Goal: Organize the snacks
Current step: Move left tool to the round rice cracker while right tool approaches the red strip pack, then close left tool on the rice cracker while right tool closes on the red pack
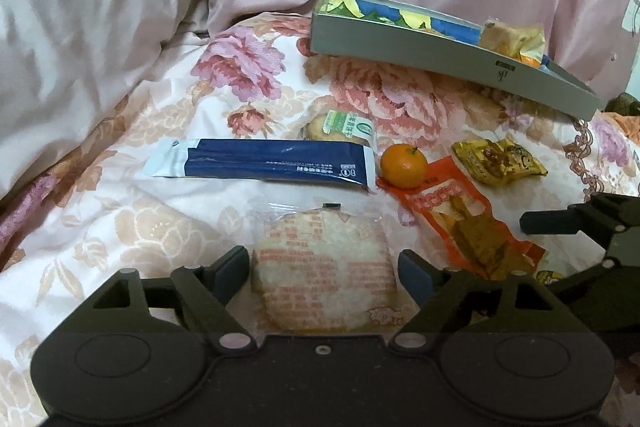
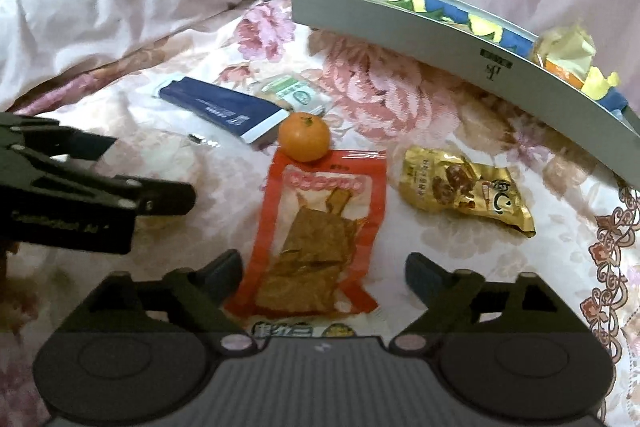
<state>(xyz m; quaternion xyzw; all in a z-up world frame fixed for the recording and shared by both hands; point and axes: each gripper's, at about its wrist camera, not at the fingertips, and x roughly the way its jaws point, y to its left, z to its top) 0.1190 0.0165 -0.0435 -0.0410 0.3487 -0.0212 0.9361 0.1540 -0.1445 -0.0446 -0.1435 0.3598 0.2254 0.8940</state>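
Note:
A round rice cracker in clear wrap (image 1: 320, 235) lies on the floral bedspread between the fingers of my left gripper (image 1: 324, 269), which is open, its pads just off the wrapper's sides. My right gripper (image 2: 324, 267) is open over an orange-red packet of dried tofu (image 2: 316, 223); the right pad stands clear of it. Beyond lie a mandarin (image 2: 304, 137), a long blue packet (image 1: 272, 163), a small green-labelled packet (image 1: 344, 127) and a gold packet (image 2: 464, 191). A grey box (image 2: 400, 23) at the back right holds a yellow wrapped snack (image 2: 564, 47).
A rumpled pink quilt (image 1: 100, 27) is heaped along the back and left of the bedspread (image 1: 120, 227). The left gripper (image 2: 152, 171) shows at the left of the right wrist view. Another packet's edge (image 2: 300, 329) peeks out under the right gripper.

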